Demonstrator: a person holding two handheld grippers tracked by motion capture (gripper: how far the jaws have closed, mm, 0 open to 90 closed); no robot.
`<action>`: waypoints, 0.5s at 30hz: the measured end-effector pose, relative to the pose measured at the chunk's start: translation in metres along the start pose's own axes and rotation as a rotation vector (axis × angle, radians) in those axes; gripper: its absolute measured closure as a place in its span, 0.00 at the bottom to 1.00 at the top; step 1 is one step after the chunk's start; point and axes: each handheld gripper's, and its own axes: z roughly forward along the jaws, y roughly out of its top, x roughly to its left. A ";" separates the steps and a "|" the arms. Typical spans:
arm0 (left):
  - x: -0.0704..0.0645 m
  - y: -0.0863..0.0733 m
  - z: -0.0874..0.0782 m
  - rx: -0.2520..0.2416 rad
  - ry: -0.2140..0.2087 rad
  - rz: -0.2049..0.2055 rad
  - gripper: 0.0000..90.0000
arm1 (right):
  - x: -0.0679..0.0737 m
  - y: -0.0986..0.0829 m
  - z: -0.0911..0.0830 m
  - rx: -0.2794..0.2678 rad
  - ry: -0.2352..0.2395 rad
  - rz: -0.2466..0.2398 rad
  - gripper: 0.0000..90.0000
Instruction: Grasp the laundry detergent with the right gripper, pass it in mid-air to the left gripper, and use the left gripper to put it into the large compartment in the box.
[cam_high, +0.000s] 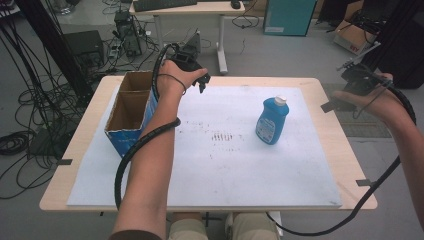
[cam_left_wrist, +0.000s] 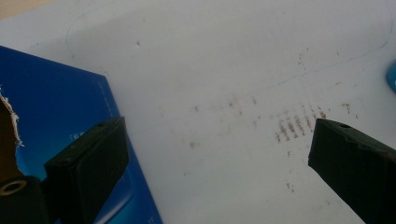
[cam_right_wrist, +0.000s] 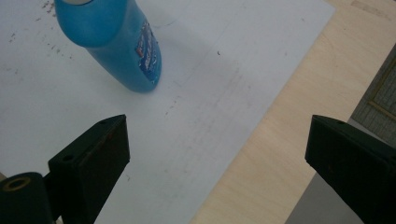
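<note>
In the high view the blue bottle stands upright on the white sheet, right of the frame's centre, its white cap toward the top. The cardboard box, open-topped with a blue outer wall and a divider across it, sits at the sheet's left edge. The left gripper hangs above the sheet in the upper middle of the frame, just right of the box's far end and well apart from the bottle. The right gripper is at the upper right, out over the wooden table edge; its fingers are too small and dark here to read.

The left gripper view settles what the overhead cannot: its two black jaws stand wide apart at the lower corners with bare stained sheet between them, nothing held. The box's blue wall fills the left side, behind the left jaw, and a sliver of blue bottle shows at the right edge.

In the right gripper view the jaws are likewise spread wide and empty. The bottle leans across the upper left of that frame, its label visible, well beyond the jaws; the sheet's edge and the table run diagonally between them.
</note>
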 end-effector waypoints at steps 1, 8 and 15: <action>0.000 0.000 0.000 0.000 0.000 0.000 0.06 | 0.000 0.000 0.000 0.000 0.000 0.000 0.07; 0.004 -0.004 0.001 -0.006 -0.003 0.009 0.06 | 0.012 -0.026 0.010 -0.065 0.025 -0.031 0.06; 0.002 -0.004 0.002 -0.014 -0.009 0.018 0.06 | 0.021 -0.051 0.023 -0.094 0.041 -0.014 0.05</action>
